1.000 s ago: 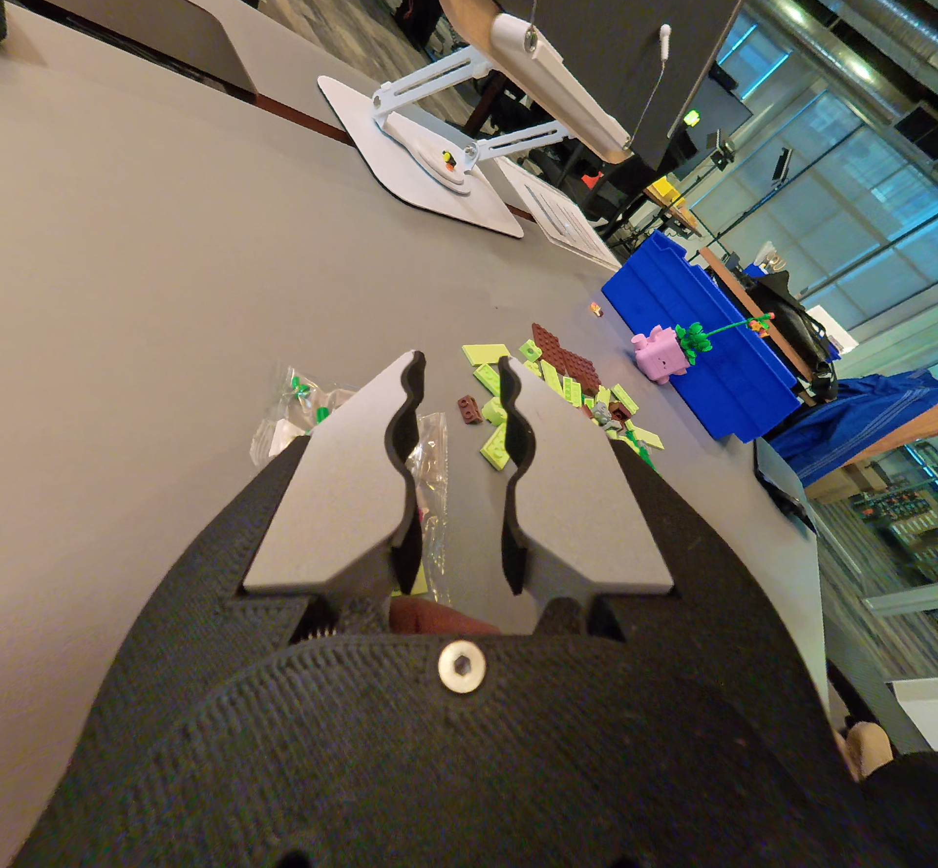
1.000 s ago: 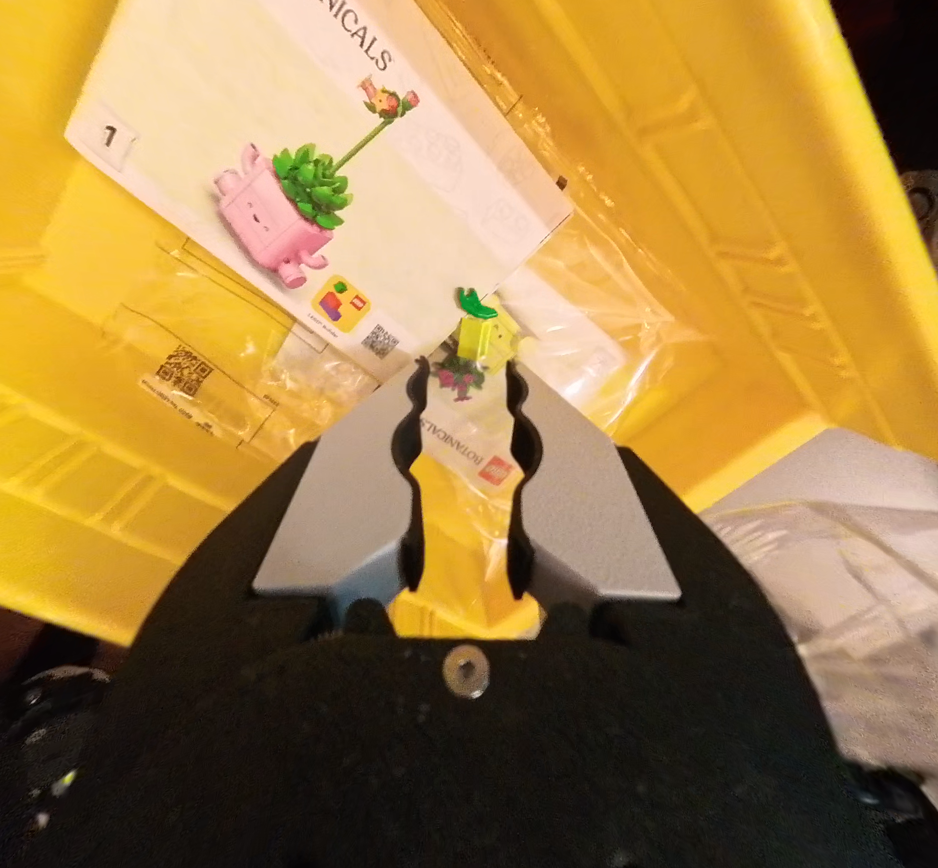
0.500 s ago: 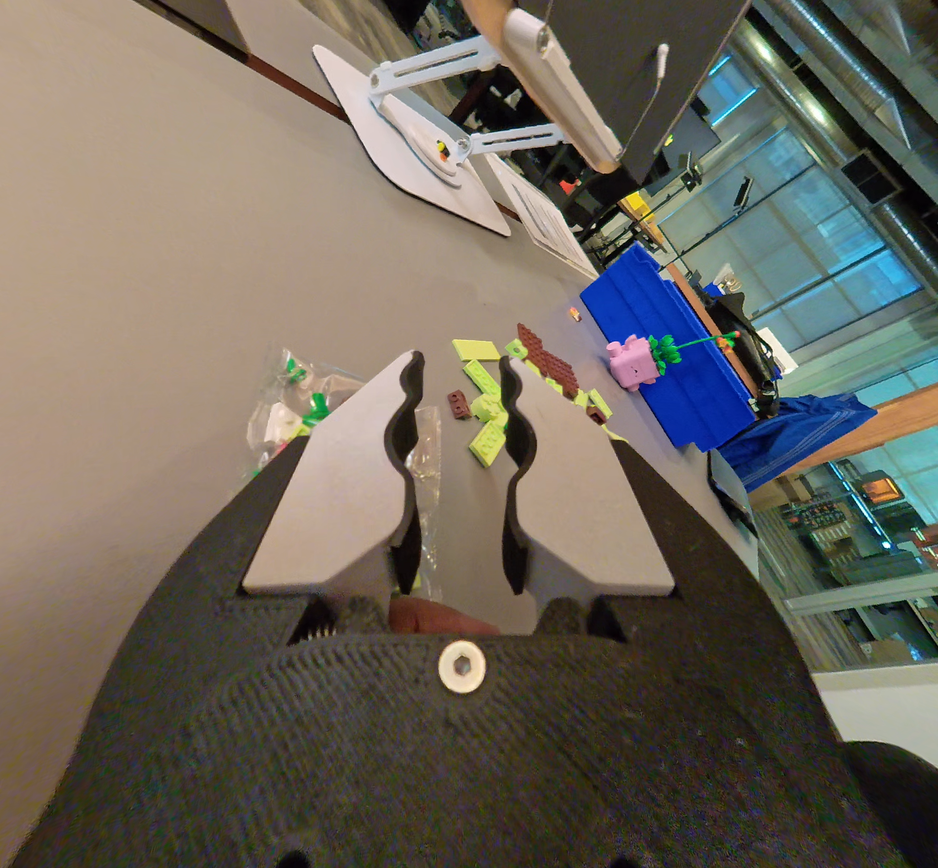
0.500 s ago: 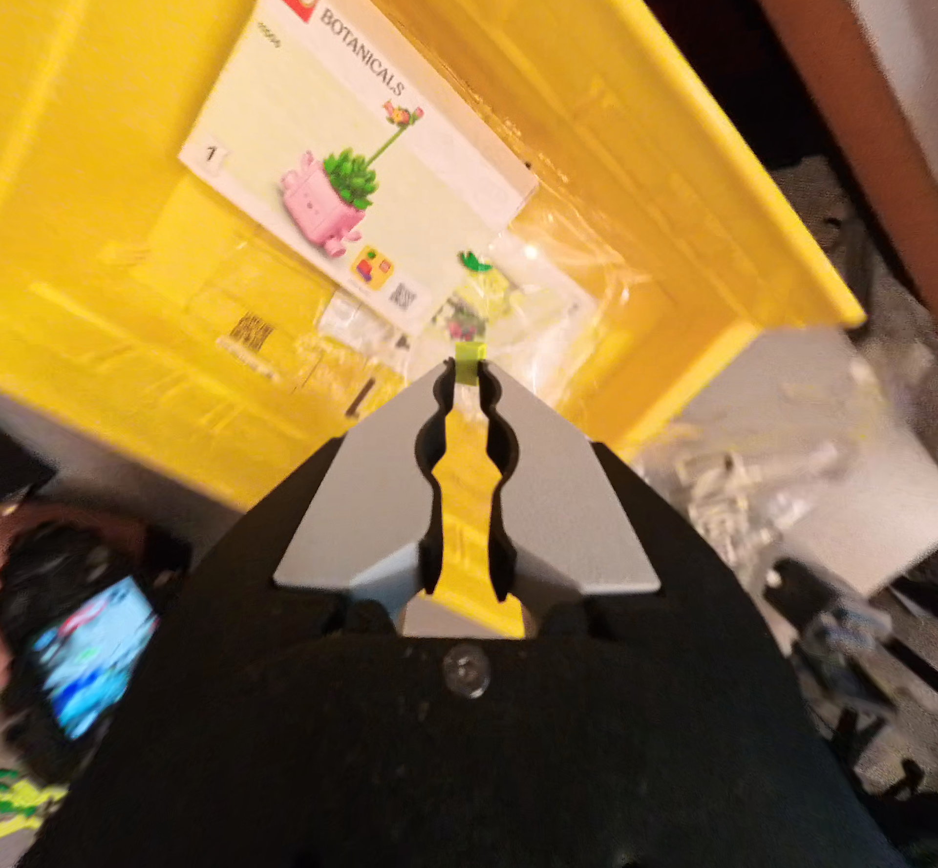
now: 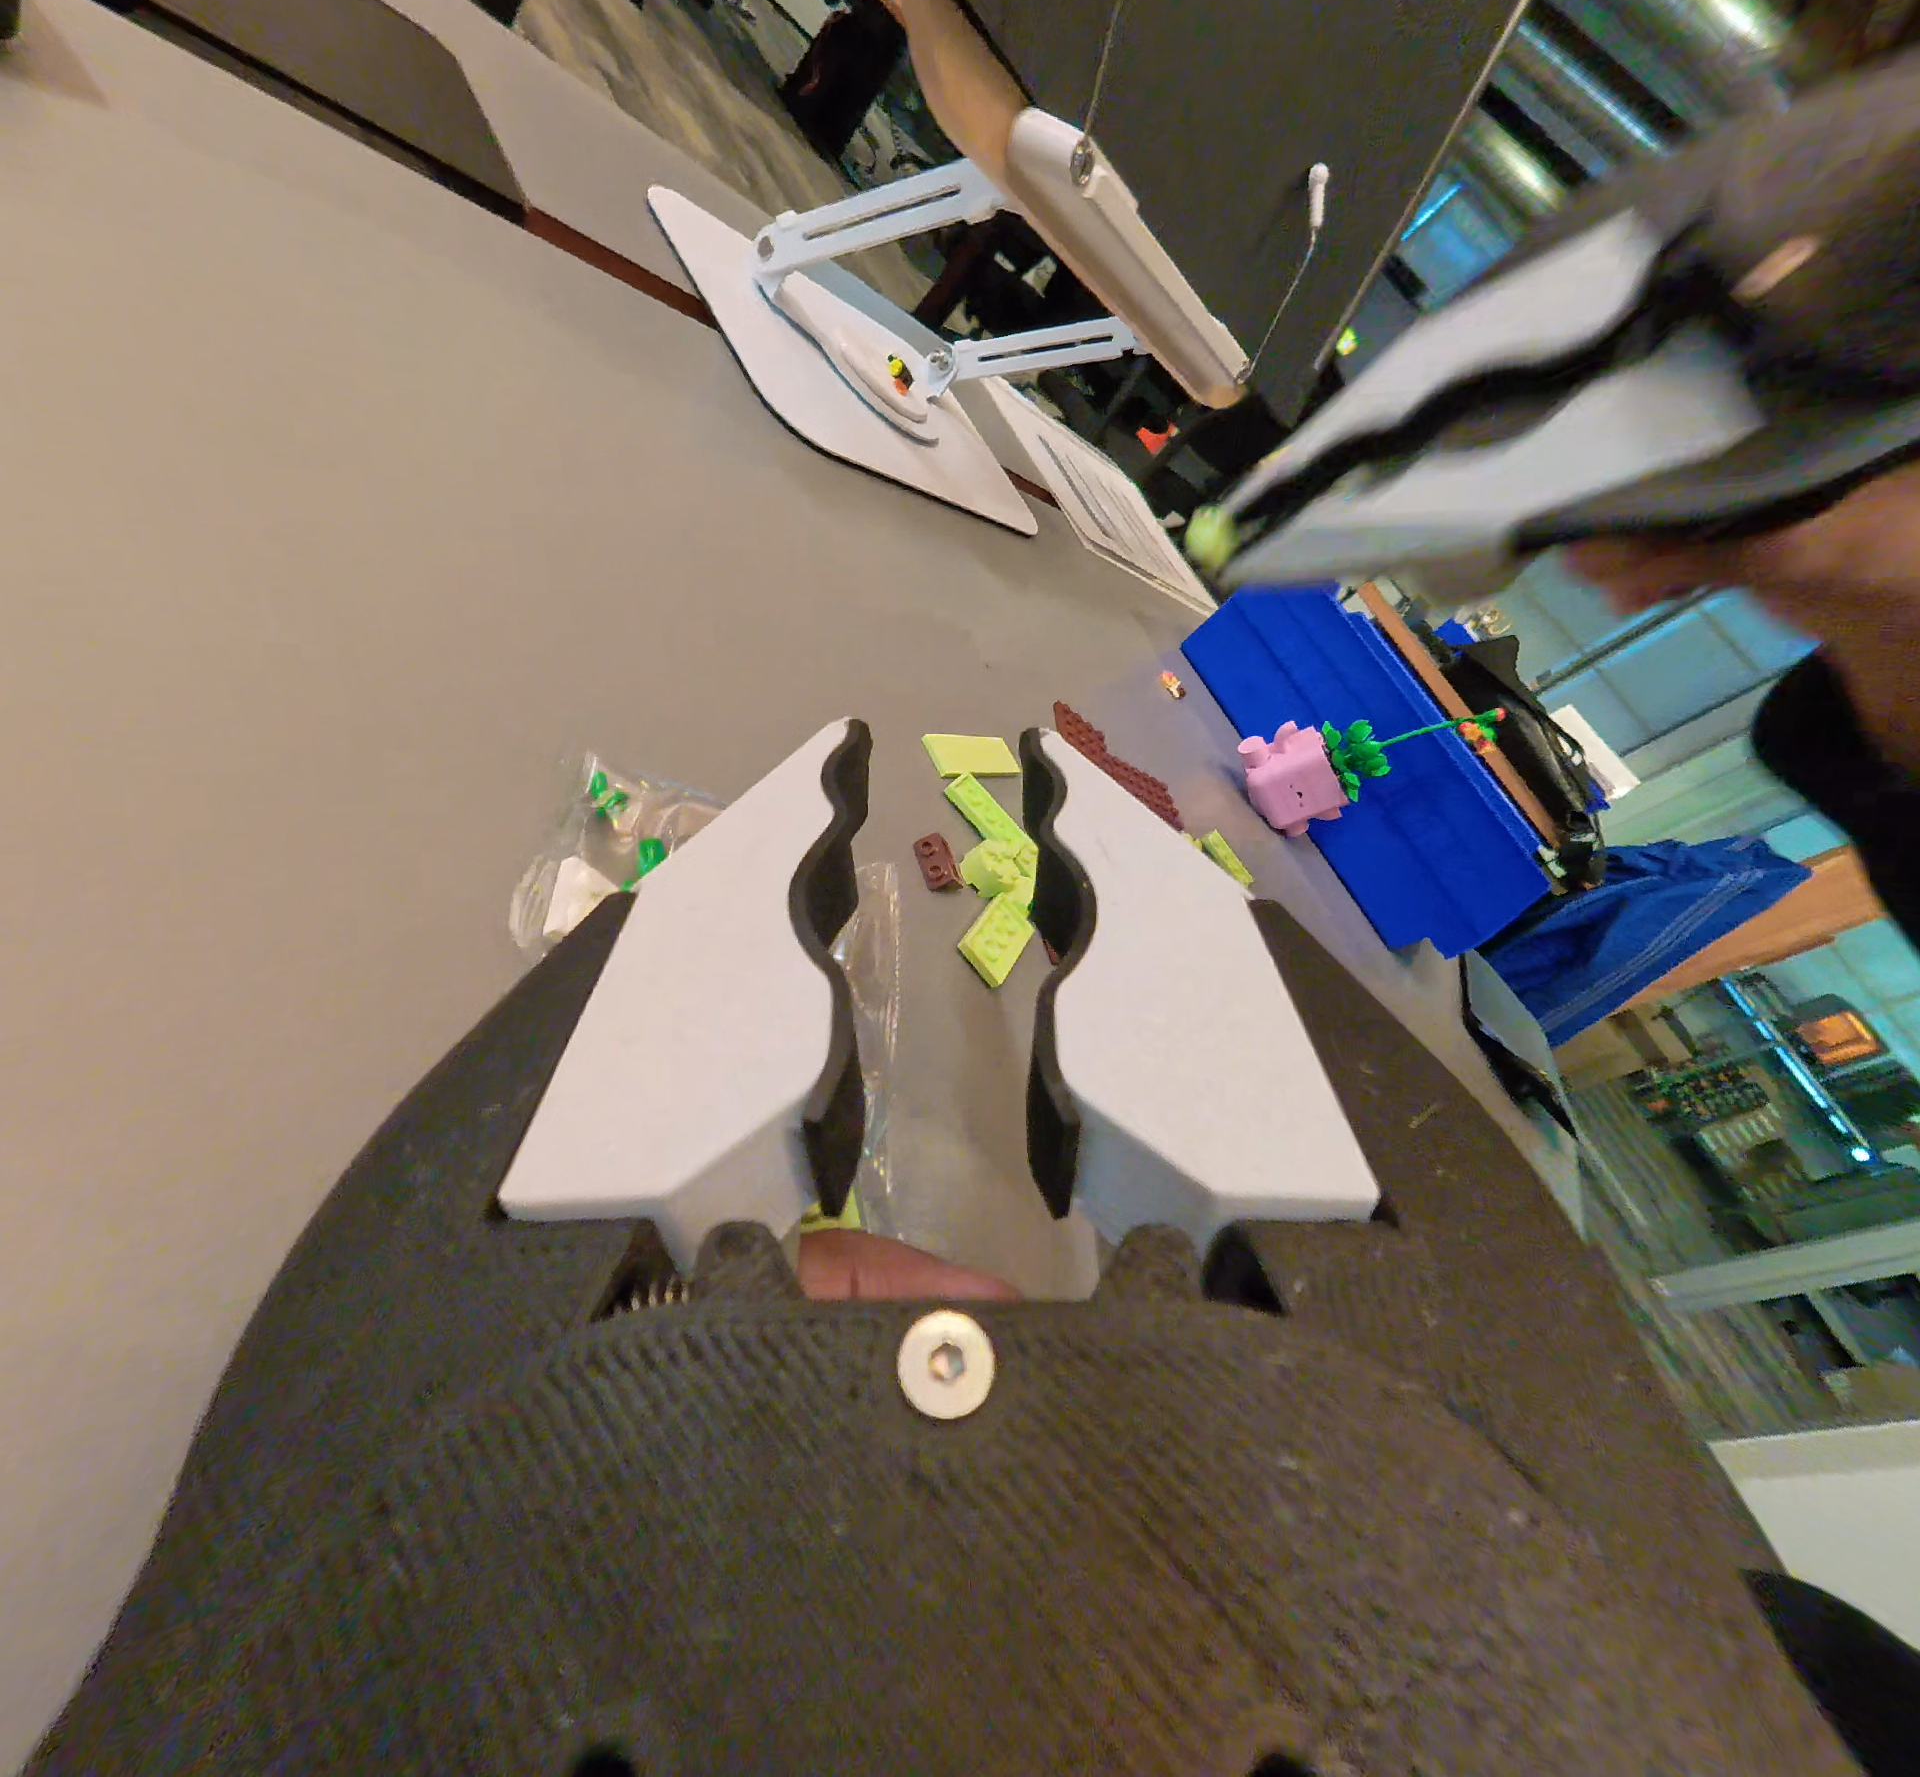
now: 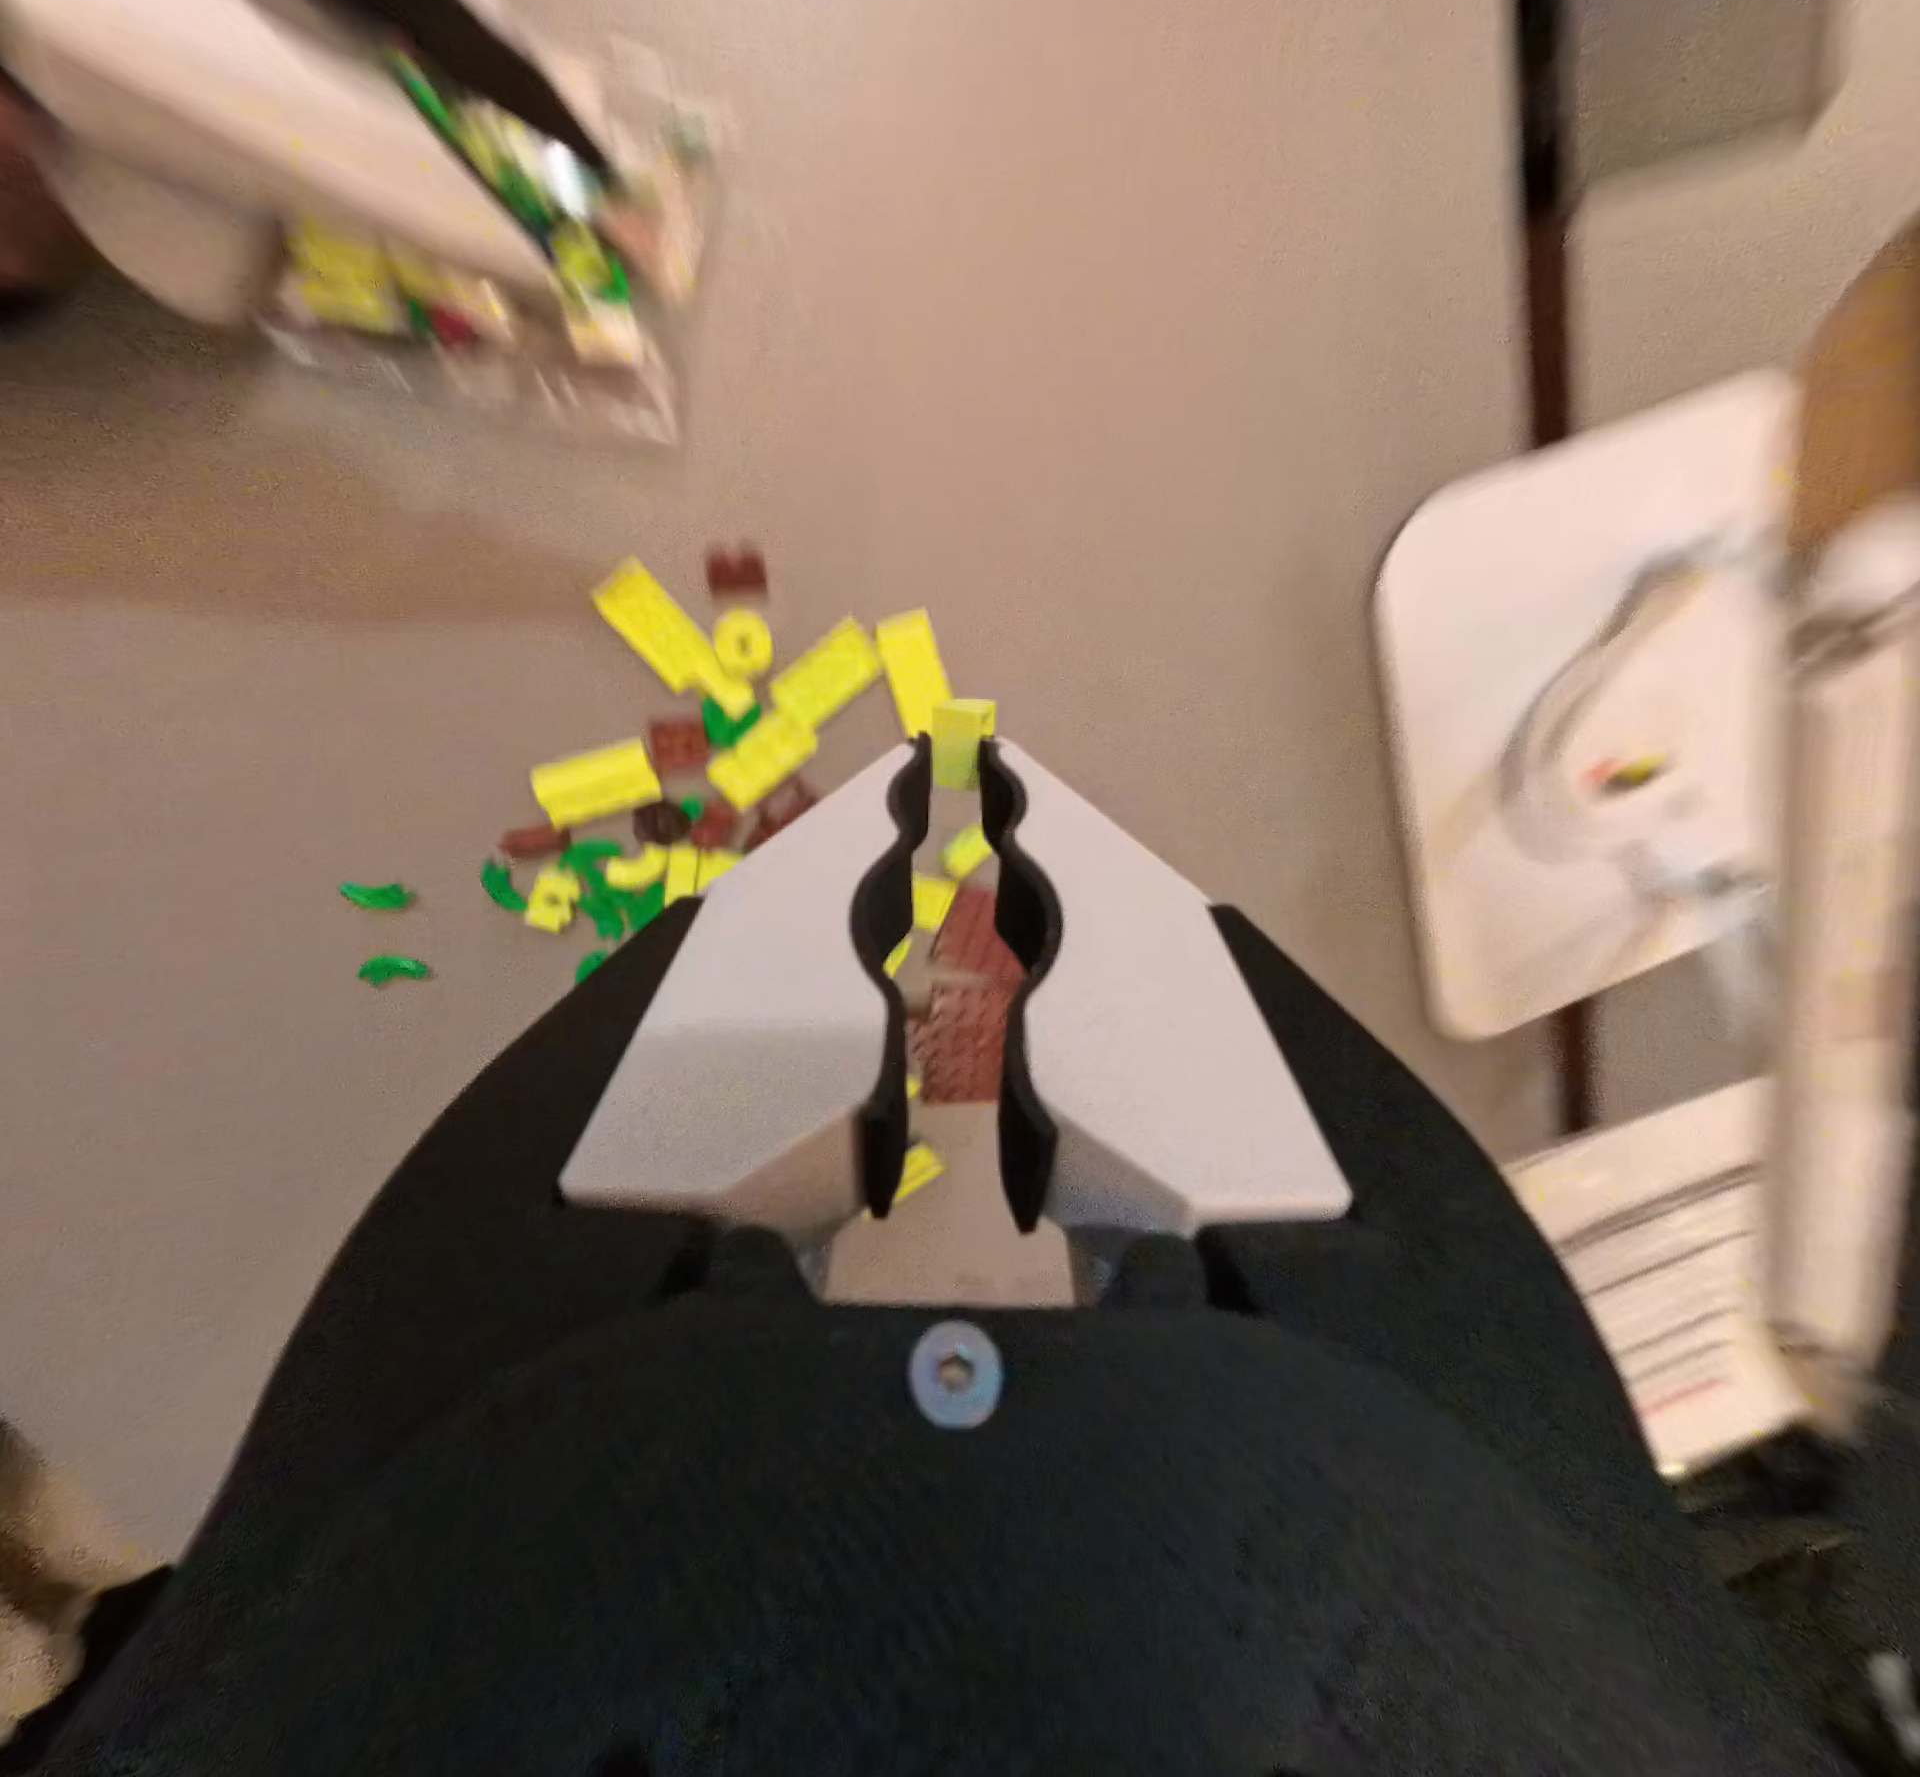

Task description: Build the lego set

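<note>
My left gripper point(image 5: 940, 740) is open and empty, low over the grey table point(image 5: 312, 584). It points at loose lime bricks point(image 5: 992, 860) and a brown plate point(image 5: 1117, 771). My right gripper point(image 6: 951, 753) is shut on a small lime brick point(image 6: 961, 735) and holds it in the air above the brick pile point(image 6: 727, 730). It also shows blurred at the upper right of the left wrist view point(image 5: 1231, 527), with the lime brick point(image 5: 1208, 538) at its tip. A finished pink pot model with a green plant point(image 5: 1299, 777) stands by the blue bin point(image 5: 1382, 792).
A clear plastic bag of parts point(image 5: 613, 834) lies left of my left fingers. A white stand base point(image 5: 852, 377) and a sheet of paper point(image 5: 1112, 512) lie at the back. Green leaf pieces point(image 6: 379, 896) lie left of the pile. The left gripper point(image 6: 260, 117) shows blurred at upper left. Across from one pair of fingers to the other is roughly 11 cm.
My right gripper shut on the small lime brick in the yellow bin, left the bin and swung over the table's brick pile. The left gripper stayed open and barely moved.
</note>
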`<act>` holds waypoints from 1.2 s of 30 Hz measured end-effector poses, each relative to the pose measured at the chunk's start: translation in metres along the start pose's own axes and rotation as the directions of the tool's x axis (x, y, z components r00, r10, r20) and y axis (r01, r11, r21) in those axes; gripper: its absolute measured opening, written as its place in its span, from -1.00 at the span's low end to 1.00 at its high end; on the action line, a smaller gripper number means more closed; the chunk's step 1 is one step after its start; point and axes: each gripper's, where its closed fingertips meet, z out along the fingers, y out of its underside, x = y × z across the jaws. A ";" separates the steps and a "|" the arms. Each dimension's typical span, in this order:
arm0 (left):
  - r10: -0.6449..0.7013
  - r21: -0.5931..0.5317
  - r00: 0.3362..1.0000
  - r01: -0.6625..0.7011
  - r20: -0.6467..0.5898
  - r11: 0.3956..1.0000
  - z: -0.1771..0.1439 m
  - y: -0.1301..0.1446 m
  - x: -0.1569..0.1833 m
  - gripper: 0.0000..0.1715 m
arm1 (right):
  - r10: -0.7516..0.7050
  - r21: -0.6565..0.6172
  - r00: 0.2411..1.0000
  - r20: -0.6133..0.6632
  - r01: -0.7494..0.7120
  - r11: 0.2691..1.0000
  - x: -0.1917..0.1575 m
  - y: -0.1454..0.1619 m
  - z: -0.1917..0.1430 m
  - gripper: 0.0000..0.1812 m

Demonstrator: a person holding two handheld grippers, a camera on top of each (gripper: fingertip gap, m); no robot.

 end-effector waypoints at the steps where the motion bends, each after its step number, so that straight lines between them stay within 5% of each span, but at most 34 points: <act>1: 0.011 0.004 1.000 -0.011 0.000 1.000 0.000 0.000 0.001 -0.68 | 0.047 -0.029 0.999 0.025 -0.046 0.999 -0.002 0.028 0.015 -0.92; 6: 0.056 0.017 0.998 -0.056 -0.002 0.998 -0.001 -0.001 0.005 -0.69 | 0.099 -0.065 0.993 0.059 -0.095 0.993 -0.008 0.091 0.061 -0.92; 15: 0.059 0.026 0.998 -0.058 -0.018 0.998 -0.002 -0.002 0.008 -0.68 | 0.056 -0.017 0.995 0.079 -0.055 0.998 0.002 0.060 0.036 -0.81; 18: 0.058 0.021 0.998 -0.057 -0.022 0.998 -0.001 -0.001 0.008 -0.68 | 0.003 0.077 0.999 0.054 -0.007 0.997 0.001 0.013 0.009 -0.84; 21: 0.050 0.016 0.998 -0.049 -0.029 0.999 0.001 0.000 0.010 -0.68 | -0.125 0.234 0.992 0.025 0.115 0.965 -0.018 -0.068 -0.024 -0.87; 27: -0.009 -0.008 1.000 0.009 -0.026 1.000 0.002 0.003 0.004 -0.68 | -0.509 0.479 0.860 0.031 0.434 0.763 -0.112 -0.236 -0.061 -0.84; 31: -0.047 0.000 0.998 0.047 -0.035 0.999 0.001 0.001 0.002 -0.67 | -0.709 0.475 0.697 0.103 0.592 0.651 -0.177 -0.312 -0.022 -0.81; 36: -0.109 -0.030 0.994 0.109 -0.011 0.994 0.003 0.006 -0.006 -0.56 | -0.879 0.400 0.432 0.201 0.783 0.476 -0.234 -0.351 0.061 -0.69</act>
